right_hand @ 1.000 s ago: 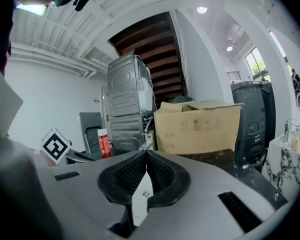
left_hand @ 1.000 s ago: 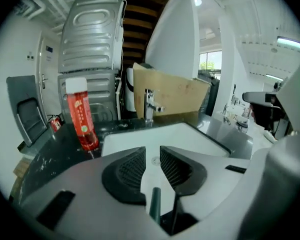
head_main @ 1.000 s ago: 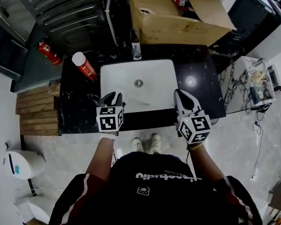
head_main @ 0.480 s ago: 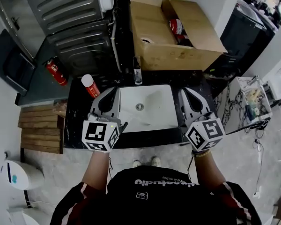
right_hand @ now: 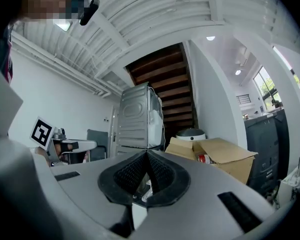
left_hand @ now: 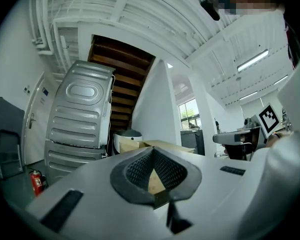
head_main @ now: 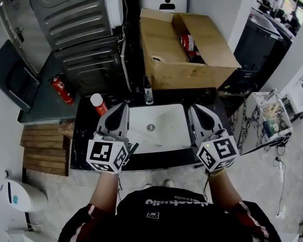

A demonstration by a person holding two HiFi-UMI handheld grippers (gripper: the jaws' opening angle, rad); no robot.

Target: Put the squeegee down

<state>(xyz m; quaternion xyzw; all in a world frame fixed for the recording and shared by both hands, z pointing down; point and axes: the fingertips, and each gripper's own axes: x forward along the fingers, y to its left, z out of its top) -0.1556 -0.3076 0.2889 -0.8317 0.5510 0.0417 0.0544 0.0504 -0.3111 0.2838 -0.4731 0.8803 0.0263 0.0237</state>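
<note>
I am not finding the squeegee in any view, so I cannot tell where it is lying or which way its long axis is pointing. Nothing is sitting between either pair of jaws.

The left gripper (head_main: 122,106) is showing its jaws pressed together at the tips in its own view (left_hand: 152,151). Only a small wedge-shaped gap lies behind the tips, and the cardboard box (left_hand: 162,145) is showing through it. The right gripper (head_main: 194,107) is reading the same way in its view (right_hand: 147,154), tips meeting and gripping nothing.

From the head view, both grippers are pointing away from me and hovering over the front part of the white sink (head_main: 164,117), the left one at its left edge and the right one at its right edge. Neither is touching anything that I can make out.

The sink is set in a black counter (head_main: 86,132). A red spray can (head_main: 97,104) with a white cap is standing on the counter just beyond the left gripper, and a small bottle (head_main: 148,95) is standing at the back rim of the sink. Behind the counter the open cardboard box (head_main: 187,44) is sitting beside a grey appliance (head_main: 76,24), with a fire extinguisher (head_main: 62,89) off to the left.
</note>
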